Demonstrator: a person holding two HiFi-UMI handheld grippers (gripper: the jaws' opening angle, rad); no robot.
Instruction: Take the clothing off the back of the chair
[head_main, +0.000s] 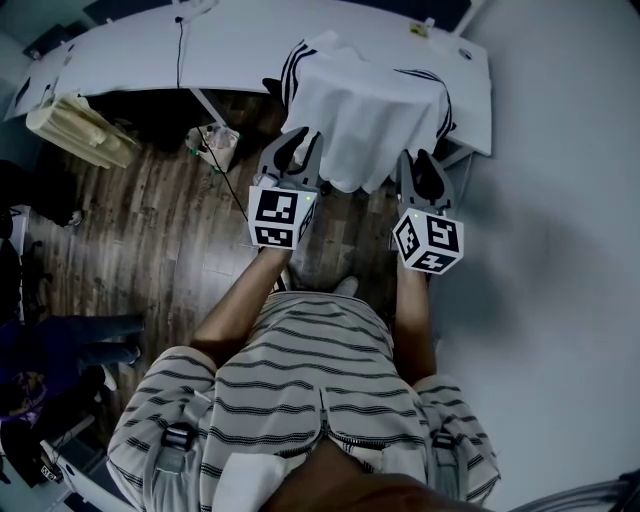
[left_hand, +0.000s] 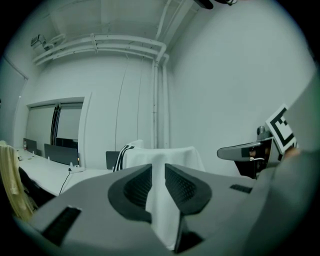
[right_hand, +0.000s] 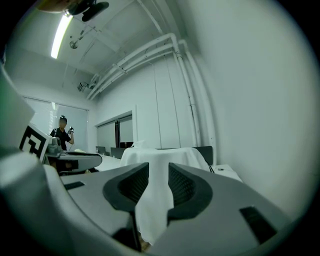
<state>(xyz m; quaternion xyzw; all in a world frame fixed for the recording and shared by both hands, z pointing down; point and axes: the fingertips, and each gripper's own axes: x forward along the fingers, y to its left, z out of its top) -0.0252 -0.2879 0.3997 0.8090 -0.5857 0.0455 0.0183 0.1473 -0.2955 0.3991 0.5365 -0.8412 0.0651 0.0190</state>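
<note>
Shirt (head_main: 365, 105) is draped over the chair (head_main: 271, 86) by the surface (head_main: 250, 40), hem lying loose between left fingers (left_hand: 137, 187) and right fingers (right_hand: 132, 185), both part open, so we clamp both on the hem first, then lift evenly to clear the backrest.

Head view steeply down, gripper views level, close, all sharing white garment (head_main: 365, 110)
</note>
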